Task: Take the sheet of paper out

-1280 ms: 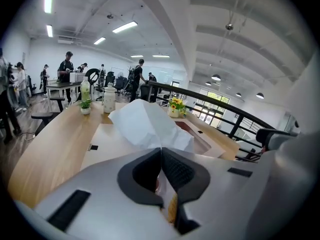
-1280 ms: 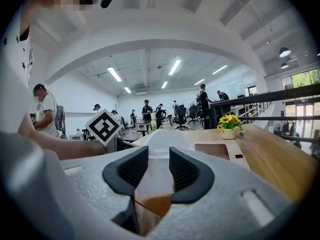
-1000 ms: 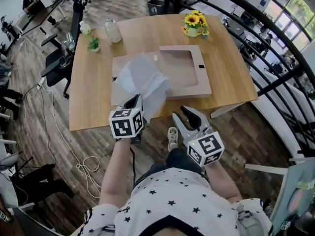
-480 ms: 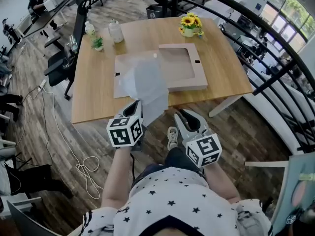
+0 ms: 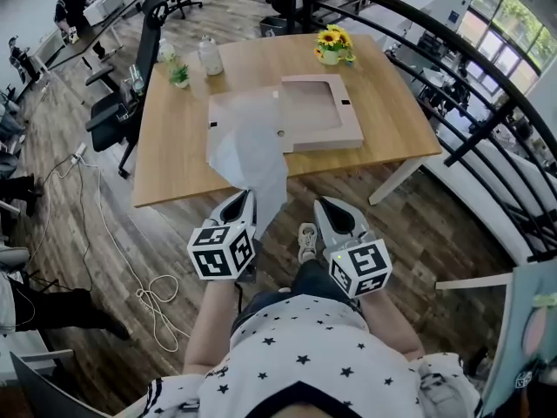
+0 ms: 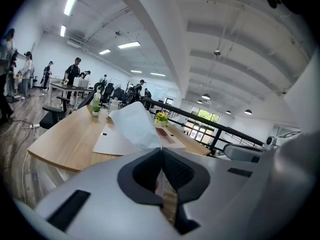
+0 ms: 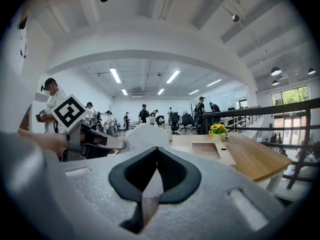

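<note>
Left gripper point(image 5: 241, 200) is clamped tight on the near corner of the sheet of paper point(image 5: 252, 151). The sheet is drawn out past the table point(image 5: 170, 159) edge, its far end beside the cardboard box point(image 5: 352, 133). Right gripper point(image 5: 325, 207) closes tip to tip, with nothing between.

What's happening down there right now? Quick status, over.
Left gripper shut on the sheet of paper. Right gripper shut, empty. Sheet trails over the table edge, beside the open box. Nothing in the way.
</note>
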`<state>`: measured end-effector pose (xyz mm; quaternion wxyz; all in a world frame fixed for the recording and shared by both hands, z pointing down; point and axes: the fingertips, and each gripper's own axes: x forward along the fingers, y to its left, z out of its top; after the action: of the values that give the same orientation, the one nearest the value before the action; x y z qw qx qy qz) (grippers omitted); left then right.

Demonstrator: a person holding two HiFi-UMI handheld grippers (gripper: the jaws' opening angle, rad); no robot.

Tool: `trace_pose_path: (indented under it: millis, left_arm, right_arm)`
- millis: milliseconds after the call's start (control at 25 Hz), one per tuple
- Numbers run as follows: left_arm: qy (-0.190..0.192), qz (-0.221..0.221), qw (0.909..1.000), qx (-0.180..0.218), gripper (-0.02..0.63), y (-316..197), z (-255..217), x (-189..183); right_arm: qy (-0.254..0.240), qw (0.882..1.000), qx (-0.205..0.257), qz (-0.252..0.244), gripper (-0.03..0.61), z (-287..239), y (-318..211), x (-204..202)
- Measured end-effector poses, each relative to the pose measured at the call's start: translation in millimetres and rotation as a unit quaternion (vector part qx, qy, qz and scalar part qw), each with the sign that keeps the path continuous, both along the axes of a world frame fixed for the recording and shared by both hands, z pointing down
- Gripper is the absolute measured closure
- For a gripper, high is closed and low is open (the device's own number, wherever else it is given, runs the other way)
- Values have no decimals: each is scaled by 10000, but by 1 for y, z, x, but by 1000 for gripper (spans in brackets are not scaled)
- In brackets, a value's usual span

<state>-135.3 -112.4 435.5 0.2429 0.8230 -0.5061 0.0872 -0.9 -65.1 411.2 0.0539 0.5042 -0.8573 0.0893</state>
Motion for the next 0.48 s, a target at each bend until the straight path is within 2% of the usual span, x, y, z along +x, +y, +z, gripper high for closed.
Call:
trace_pose_path:
  millis: [480]
  left_arm:
    - [290, 107, 9989, 350, 607, 58, -19, 4]
  right_arm:
    - [15, 9999, 65, 115, 572, 0, 41, 7]
